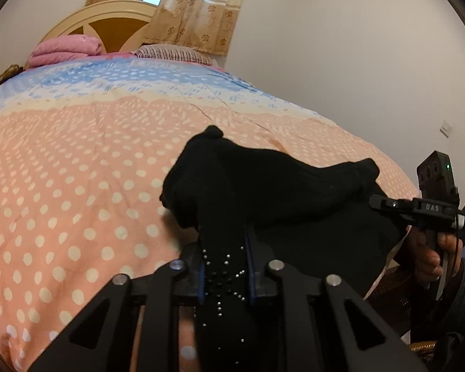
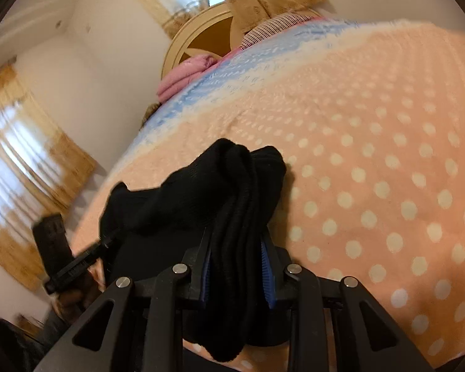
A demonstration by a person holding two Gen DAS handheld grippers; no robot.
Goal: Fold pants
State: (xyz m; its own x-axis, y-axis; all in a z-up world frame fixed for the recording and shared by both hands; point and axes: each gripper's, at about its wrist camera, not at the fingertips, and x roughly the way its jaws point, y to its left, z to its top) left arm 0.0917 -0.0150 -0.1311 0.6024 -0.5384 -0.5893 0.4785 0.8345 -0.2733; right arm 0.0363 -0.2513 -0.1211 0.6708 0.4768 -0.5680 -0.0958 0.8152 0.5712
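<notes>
At the near edge of the bed (image 1: 62, 161) we hold the black pants (image 1: 263, 186) up off the polka-dot quilt, one gripper at each end of a bunched span of cloth. Our left gripper (image 1: 224, 266) is closed down tight on a fold of the pants studded with small silver beads, the blue pads pressing the fabric from both sides. Our right gripper (image 2: 238, 266) is likewise clamped on a thick ribbed bundle of the same pants (image 2: 232, 192), several layers gathered between its fingers, with a loose end hanging below them. From the left wrist view we see the right gripper's body at the far right, just past the bed's corner, with our right hand (image 1: 434, 254) around its handle. The cloth sags between the two grips and its lumped top edge stands above the quilt. Beyond the pants the quilt spreads wide and flat toward the headboard (image 1: 108, 21), where a folded pink blanket (image 1: 65, 49) and a striped pillow (image 1: 173, 52) lie well apart from us. The wall (image 1: 356, 62) borders the bed's right side.
</notes>
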